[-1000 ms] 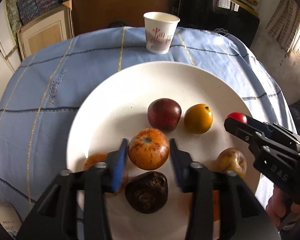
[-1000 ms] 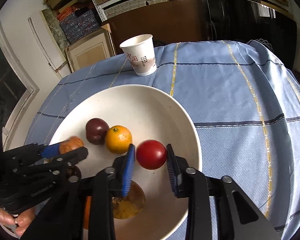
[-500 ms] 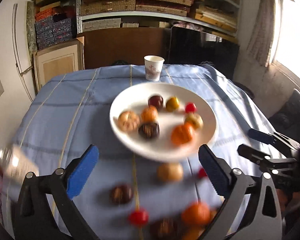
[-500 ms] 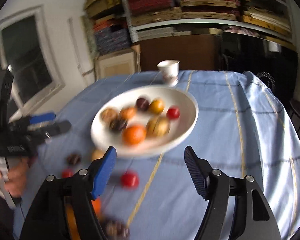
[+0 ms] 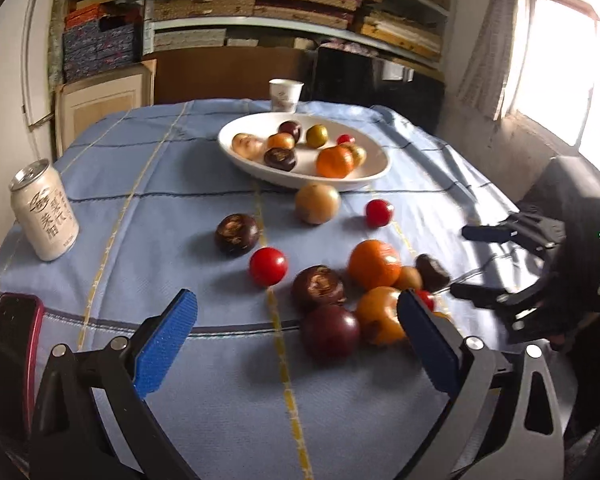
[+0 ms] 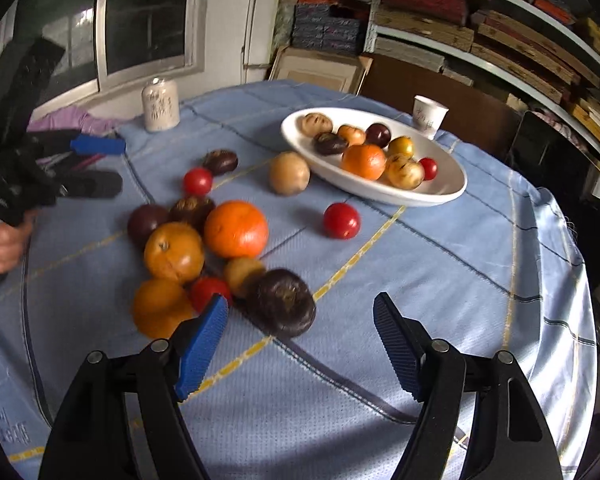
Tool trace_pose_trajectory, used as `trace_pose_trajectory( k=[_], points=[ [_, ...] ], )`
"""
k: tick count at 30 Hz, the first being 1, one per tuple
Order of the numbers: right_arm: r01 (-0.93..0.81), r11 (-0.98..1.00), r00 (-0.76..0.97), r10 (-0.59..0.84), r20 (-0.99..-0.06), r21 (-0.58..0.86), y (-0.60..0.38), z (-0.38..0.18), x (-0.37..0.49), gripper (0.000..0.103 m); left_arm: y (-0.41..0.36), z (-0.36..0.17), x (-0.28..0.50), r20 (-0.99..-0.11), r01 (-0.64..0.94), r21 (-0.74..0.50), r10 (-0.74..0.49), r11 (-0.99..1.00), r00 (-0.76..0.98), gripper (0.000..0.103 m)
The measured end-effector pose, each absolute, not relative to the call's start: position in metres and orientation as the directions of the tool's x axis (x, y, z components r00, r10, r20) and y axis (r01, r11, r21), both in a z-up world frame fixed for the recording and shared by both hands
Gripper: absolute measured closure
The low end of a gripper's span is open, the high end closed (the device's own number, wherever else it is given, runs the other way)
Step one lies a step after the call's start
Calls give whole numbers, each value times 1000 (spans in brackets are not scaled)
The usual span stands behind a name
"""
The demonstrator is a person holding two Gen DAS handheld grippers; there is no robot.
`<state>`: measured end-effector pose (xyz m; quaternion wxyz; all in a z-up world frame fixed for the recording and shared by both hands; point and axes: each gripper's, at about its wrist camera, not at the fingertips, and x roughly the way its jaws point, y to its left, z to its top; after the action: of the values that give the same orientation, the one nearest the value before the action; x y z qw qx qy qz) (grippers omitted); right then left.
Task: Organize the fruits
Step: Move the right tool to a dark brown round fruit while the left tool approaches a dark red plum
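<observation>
A white plate (image 5: 300,178) (image 6: 440,196) at the far side of the table holds several fruits, among them an orange (image 5: 334,161) and a dark plum (image 5: 290,130). Several loose fruits lie on the blue cloth nearer me: a red tomato (image 5: 268,266), an orange (image 5: 374,264) (image 6: 236,229), a dark purple plum (image 5: 330,332), a brown fruit (image 6: 282,301). My left gripper (image 5: 296,340) is open and empty above the near cloth, by the plum. My right gripper (image 6: 300,340) is open and empty, just short of the brown fruit.
A white drink can (image 5: 44,210) (image 6: 161,105) stands at the left. A paper cup (image 5: 285,95) (image 6: 430,111) stands behind the plate. A phone (image 5: 8,360) lies at the near left edge. Shelves and boxes stand behind the table.
Both grippers have opened, left their fruits on the plate and pulled back toward the near side of the table. The loose fruits on the cloth have come into view.
</observation>
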<state>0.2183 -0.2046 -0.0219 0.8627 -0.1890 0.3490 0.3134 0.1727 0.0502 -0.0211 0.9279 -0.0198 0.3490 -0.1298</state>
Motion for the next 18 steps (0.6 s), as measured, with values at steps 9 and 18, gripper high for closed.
trace_pose_trajectory(
  k=[9,18],
  points=[
    [-694,719,488,431,-759,-38,-201,-33,225,27,36,-23,171,-651,247,-84,-241,965,720,5],
    [-664,733,377,499,-780,148,-208,-45,248,38,40,-18,169,-645,242,-114,-257,964,720,5]
  ],
)
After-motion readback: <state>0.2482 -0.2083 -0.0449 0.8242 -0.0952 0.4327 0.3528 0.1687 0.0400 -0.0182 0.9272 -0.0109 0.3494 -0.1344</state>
